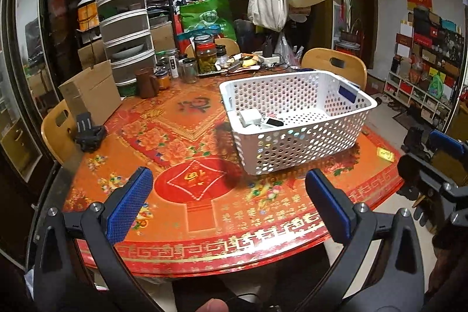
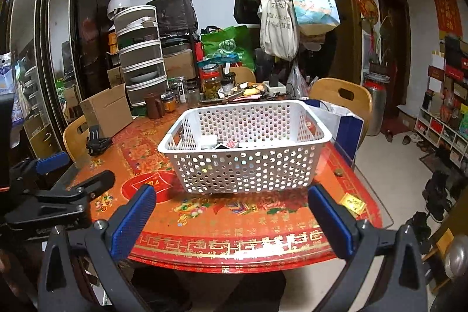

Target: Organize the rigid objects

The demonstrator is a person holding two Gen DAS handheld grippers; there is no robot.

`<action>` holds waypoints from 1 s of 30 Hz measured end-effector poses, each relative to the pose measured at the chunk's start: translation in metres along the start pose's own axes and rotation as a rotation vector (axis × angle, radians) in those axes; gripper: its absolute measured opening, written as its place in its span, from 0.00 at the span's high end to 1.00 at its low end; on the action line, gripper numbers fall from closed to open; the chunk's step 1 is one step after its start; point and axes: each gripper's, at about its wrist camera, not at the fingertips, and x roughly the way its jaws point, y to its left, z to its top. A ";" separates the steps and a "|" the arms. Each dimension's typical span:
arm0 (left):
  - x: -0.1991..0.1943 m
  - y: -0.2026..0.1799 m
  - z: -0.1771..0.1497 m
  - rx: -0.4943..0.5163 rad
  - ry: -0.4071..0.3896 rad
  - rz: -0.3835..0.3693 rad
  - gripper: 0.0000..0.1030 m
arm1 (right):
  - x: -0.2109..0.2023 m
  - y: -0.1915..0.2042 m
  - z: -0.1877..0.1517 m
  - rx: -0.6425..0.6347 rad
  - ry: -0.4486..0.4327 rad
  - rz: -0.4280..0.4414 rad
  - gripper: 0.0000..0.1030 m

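- Left gripper (image 1: 228, 203): jaws spread wide, nothing between them; hangs over the near edge of the table (image 1: 187, 250), pointing across it. Judged to be at rest between picks or after the last one.
- Right gripper (image 2: 231, 215): jaws likewise wide apart and empty; held at the near edge, aimed straight at the basket (image 2: 316, 133). Both grippers are back from the work, apart from the basket.
- Basket: white, perforated, stands on the table toward its right side. Serves as the collecting bin.
- Small items (image 1: 257, 119): several rigid pieces, a white block and a dark-faced flat one among them, lie on the basket floor at its left end. Exact kinds too small to tell. Judged already sorted.
- Yellow card (image 2: 354, 202): flat on the table, right of the basket, outside it. Possibly a remaining piece.
- Coin-like disc (image 2: 338, 172): near the table's right edge, outside the basket.
- Black clip stand (image 1: 87, 132): on the table's left side, well apart from the basket.
- Jars (image 1: 206, 53), box (image 1: 90, 91): household clutter at the far edge, apparently not part of the task.
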 end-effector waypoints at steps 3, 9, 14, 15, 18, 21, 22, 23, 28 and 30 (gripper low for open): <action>-0.005 -0.001 0.005 -0.001 -0.018 0.001 0.00 | 0.000 -0.001 0.001 -0.004 0.003 -0.004 0.00; -0.012 0.002 0.007 -0.012 -0.035 0.021 0.00 | 0.003 0.001 0.001 -0.011 0.018 0.002 0.00; -0.011 0.001 0.009 -0.013 -0.035 0.027 0.00 | 0.003 0.002 0.001 -0.018 0.020 0.006 0.00; -0.011 0.001 0.009 -0.013 -0.034 0.028 0.00 | 0.003 0.003 0.001 -0.019 0.020 0.006 0.00; -0.010 0.001 0.009 -0.011 -0.030 0.025 0.00 | 0.003 0.003 0.001 -0.018 0.022 0.004 0.00; -0.011 0.001 0.008 -0.011 -0.030 0.025 0.00 | 0.004 0.002 0.001 -0.019 0.022 0.004 0.00; -0.011 0.001 0.008 -0.010 -0.030 0.024 0.00 | 0.004 0.002 0.001 -0.020 0.022 0.005 0.00; -0.011 0.002 0.008 -0.009 -0.031 0.023 0.00 | 0.004 0.002 0.001 -0.020 0.022 0.005 0.00; -0.010 -0.001 0.009 -0.012 -0.029 0.028 0.00 | 0.004 0.002 0.001 -0.020 0.022 0.004 0.00; -0.010 -0.002 0.009 -0.013 -0.029 0.026 0.00 | 0.004 0.003 0.001 -0.020 0.023 0.004 0.00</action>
